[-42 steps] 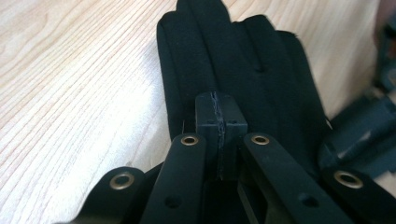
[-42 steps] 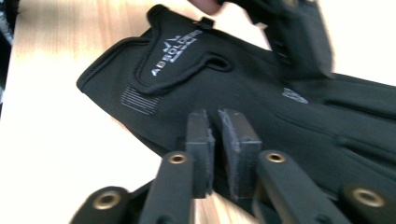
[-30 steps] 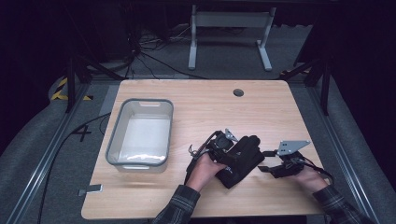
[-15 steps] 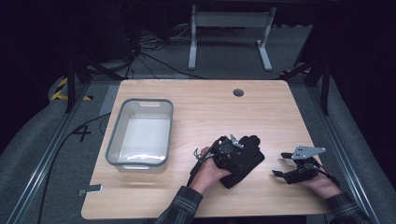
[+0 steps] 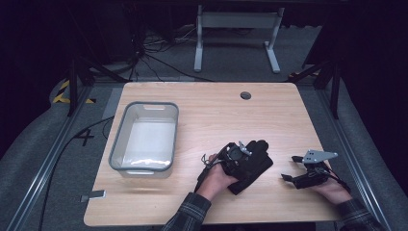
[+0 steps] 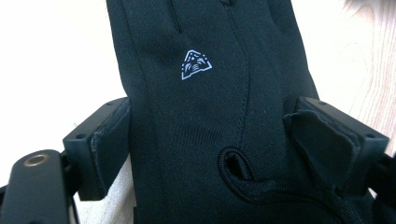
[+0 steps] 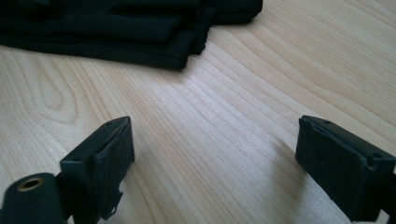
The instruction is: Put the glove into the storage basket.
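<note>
A stack of black gloves (image 5: 256,162) lies on the wooden table (image 5: 216,115) near its front edge, right of centre. My left gripper (image 5: 242,155) rests on the stack. In the left gripper view the top glove (image 6: 210,93), with a small pale logo (image 6: 195,65), lies between the left gripper's (image 6: 217,140) wide-apart jaws, so it is open around the glove. My right gripper (image 5: 288,167) is to the right of the stack, apart from it. It (image 7: 217,149) stands open over bare wood, with the gloves' edge (image 7: 116,28) farther ahead.
A clear plastic bin (image 5: 118,139) with a grey rim stands on the left of the table. A round cable hole (image 5: 246,95) sits near the far edge. A small grey tab (image 5: 94,195) lies at the front left corner. Dark floor and cables surround the table.
My right gripper has drawn away from the gloves to the right and down toward the front edge. My left gripper has stayed on the stack, shifting slightly.
</note>
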{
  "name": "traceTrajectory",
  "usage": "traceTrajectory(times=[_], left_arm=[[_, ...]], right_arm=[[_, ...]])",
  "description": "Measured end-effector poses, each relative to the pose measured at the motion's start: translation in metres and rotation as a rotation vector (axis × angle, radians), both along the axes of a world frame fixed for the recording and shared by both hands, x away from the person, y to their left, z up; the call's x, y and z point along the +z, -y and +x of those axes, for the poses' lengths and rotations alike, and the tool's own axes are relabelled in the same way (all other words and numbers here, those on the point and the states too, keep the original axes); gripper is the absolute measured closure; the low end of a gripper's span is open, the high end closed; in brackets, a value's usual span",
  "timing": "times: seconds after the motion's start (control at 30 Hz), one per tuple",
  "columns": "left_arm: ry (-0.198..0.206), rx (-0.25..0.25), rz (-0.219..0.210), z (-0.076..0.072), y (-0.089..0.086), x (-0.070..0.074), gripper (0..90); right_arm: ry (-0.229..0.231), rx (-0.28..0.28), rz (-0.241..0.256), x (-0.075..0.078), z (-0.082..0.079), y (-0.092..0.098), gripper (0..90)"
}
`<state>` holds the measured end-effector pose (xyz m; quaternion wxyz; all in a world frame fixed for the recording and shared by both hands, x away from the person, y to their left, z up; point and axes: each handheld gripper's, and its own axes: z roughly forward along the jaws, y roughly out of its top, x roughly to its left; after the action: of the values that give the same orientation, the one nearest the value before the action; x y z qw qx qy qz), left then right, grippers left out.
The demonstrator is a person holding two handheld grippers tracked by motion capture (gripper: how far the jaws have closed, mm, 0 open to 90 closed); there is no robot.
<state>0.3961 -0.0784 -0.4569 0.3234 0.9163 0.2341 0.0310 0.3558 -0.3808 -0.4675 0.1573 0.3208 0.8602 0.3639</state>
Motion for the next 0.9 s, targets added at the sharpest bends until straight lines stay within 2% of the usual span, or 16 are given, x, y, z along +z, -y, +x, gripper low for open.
traceTrajectory(times=[0.1,0.2,0.27,0.37,0.5,0.6,0.8,0.9], left_arm=[[0.001,-0.02,-0.005,-0.001,-0.001,0.002,25.1],[-0.007,-0.041,-0.011,-0.002,-0.001,0.003,41.2],[-0.034,-0.065,-0.025,-0.002,-0.001,0.004,52.7],[-0.058,-0.08,-0.029,-0.001,0.0,0.005,62.8],[-0.077,-0.086,-0.036,0.001,-0.001,0.007,66.7],[-0.091,-0.071,-0.04,0.002,-0.002,0.01,67.3],[-0.092,-0.065,-0.066,-0.001,-0.005,0.02,67.6],[-0.087,-0.07,-0.061,-0.001,-0.005,0.027,67.5]], right_arm=[[-0.004,-0.003,0.0,0.0,0.0,0.0,11.9],[-0.006,-0.002,0.001,0.0,0.001,0.0,11.7],[-0.007,-0.001,0.002,0.0,0.001,0.0,11.6],[-0.009,0.002,0.002,0.0,0.001,0.001,11.5],[-0.011,0.001,0.002,0.0,0.001,0.001,11.4],[-0.011,0.002,0.003,0.0,0.001,0.001,11.1],[-0.012,0.003,0.003,0.0,0.001,0.0,11.0],[-0.012,0.003,0.003,0.0,0.001,0.0,11.0]])
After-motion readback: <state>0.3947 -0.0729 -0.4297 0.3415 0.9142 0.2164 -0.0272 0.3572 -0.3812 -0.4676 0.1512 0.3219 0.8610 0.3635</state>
